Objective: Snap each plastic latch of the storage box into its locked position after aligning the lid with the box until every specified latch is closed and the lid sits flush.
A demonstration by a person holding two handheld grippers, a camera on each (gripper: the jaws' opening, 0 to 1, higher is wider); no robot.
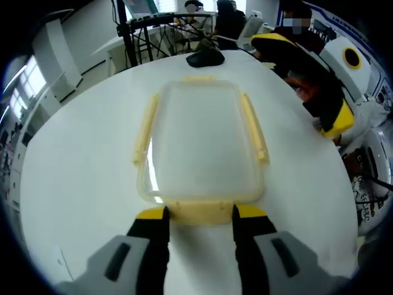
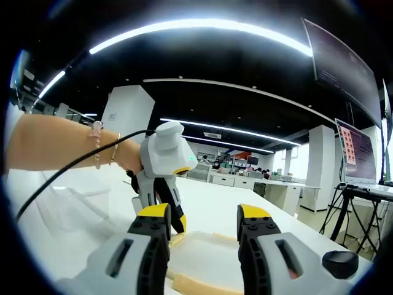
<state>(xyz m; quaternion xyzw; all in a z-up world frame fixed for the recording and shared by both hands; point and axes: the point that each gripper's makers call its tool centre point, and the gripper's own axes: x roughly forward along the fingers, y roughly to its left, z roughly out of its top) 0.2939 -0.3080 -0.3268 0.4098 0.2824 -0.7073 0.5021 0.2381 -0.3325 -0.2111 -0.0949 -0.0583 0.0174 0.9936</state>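
Clear storage box [image 1: 199, 144] w/ lid on white desk [image 1: 80, 184], long axis running away from left hand-held gripper [image 1: 199, 216], jaws apart astride near-end latch [image 1: 199, 212]. Right hand-held gripper [image 2: 202, 224] apart, near opposite end.

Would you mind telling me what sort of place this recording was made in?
Probably an open-plan office or lab. Long ceiling light strips, rows of desks with people seated in the distance, and a large screen on a stand beside the white table suggest it.
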